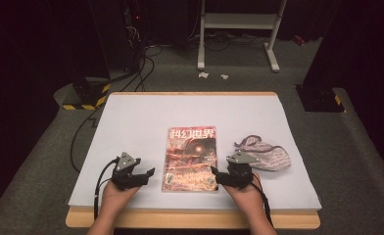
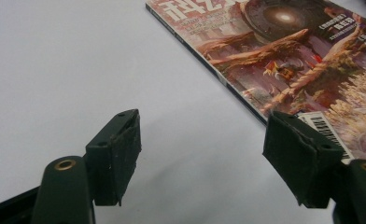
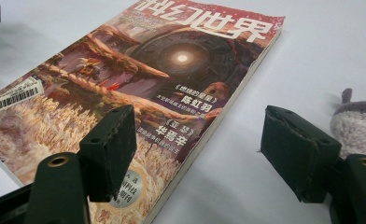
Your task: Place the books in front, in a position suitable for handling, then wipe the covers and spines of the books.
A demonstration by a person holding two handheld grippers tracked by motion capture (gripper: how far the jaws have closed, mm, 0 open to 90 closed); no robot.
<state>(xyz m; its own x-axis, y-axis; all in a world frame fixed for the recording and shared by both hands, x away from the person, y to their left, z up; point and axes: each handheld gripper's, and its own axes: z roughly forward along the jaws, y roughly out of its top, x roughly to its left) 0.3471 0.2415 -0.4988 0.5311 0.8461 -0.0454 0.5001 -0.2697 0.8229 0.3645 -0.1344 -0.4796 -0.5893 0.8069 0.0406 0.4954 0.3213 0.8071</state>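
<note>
1. A magazine is seen lying flat and closed, cover up, near the middle of the white-covered table, slightly towards the near edge.
2. The left gripper is held just beside the magazine's near-left corner. Its jaws are spread wide and nothing is gripped; in the left gripper view only bare table surface is seen between them, with the spine edge of the magazine close to the right-hand jaw.
3. The right gripper is placed at the near-right corner. Its jaws are likewise spread wide and nothing is clamped; in the right gripper view the fore edge of the magazine is seen between them, untouched.
4. A crumpled knitted cloth lies to the right of the magazine, near it but apart.
5. The step in hand is judged to be an approach to the magazine from both sides, probably so that it can be lifted or opened.
6. For a clean grip, one jaw should be slid under the thin edge while the other is brought down on the cover, so that the pages are not pushed across the table.
7. The cloth should be left undisturbed by the right hand's cable.
</note>
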